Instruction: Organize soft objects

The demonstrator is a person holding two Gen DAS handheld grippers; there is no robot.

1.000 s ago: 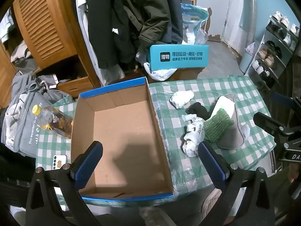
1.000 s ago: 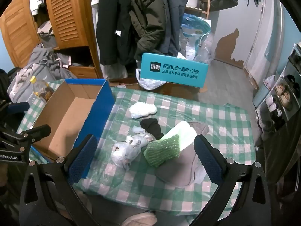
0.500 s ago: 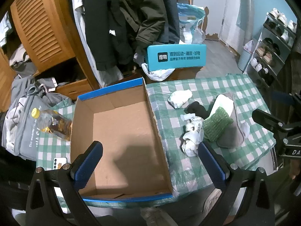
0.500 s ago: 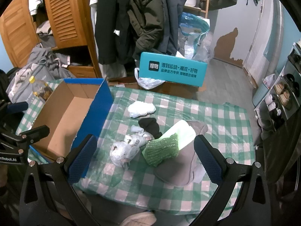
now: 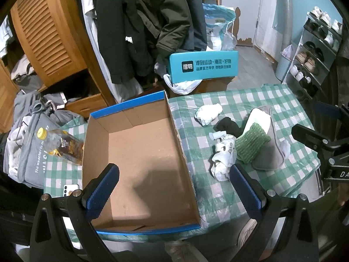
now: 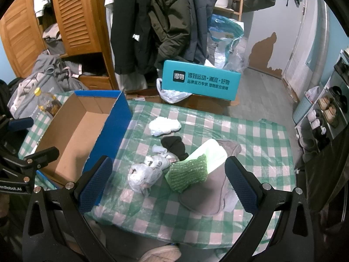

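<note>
Held both grippers wide apart, pinching nothing. Showed an open cardboard box between and ahead of the left gripper fingers, bare inside. Kept soft things clustered ahead between the right gripper fingers: white bundle, green pad, black sock, grey cloth. Caught a phone only in the left view, just outside the left finger.

a bottle and phone lie left of the box; coats hang behind.
</note>
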